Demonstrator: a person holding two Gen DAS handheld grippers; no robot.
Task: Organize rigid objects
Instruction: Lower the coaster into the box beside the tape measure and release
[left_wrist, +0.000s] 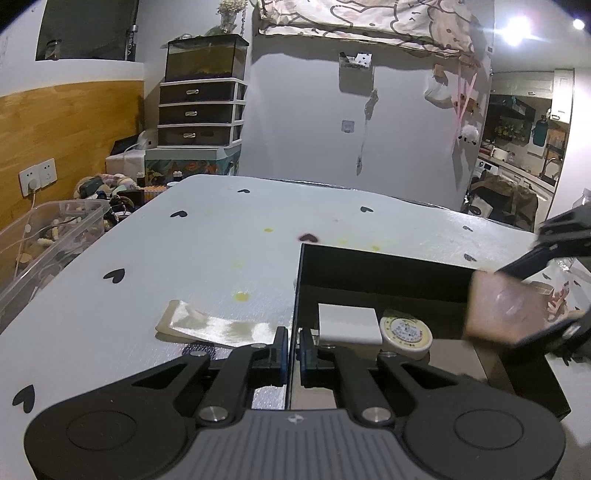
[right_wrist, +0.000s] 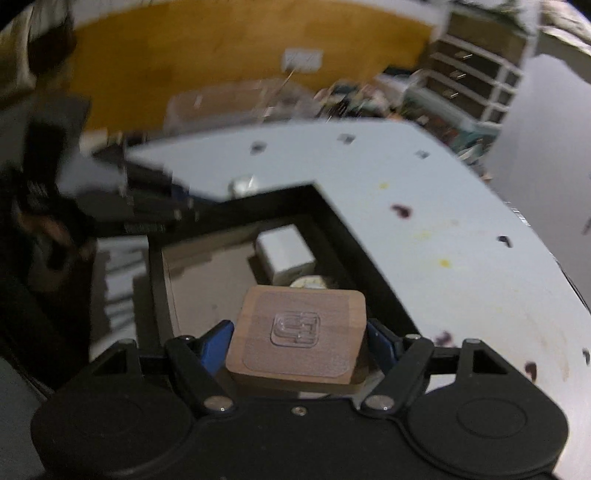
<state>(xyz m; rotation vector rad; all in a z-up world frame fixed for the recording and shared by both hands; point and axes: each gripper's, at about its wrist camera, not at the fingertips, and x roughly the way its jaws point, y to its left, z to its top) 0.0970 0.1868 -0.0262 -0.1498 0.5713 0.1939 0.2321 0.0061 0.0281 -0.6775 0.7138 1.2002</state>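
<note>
A black open box (left_wrist: 369, 269) sits on the white table; my left gripper (left_wrist: 292, 350) is shut on its left wall. Inside lie a white rectangular block (left_wrist: 349, 321) and a round cream tin (left_wrist: 406, 332). My right gripper (right_wrist: 299, 343) is shut on a brown wooden block (right_wrist: 299, 336) with a clear raised logo, held over the box (right_wrist: 332, 218). From the left wrist view the block (left_wrist: 502, 306) shows blurred at the box's right side. The white block (right_wrist: 284, 254) and the tin (right_wrist: 308, 283) show beyond it.
A shiny flat packet (left_wrist: 214, 325) lies on the table (left_wrist: 147, 258) left of the box. A clear storage bin (left_wrist: 48, 236) stands off the table's left edge. A drawer unit (left_wrist: 201, 110) and wall stand beyond the far edge.
</note>
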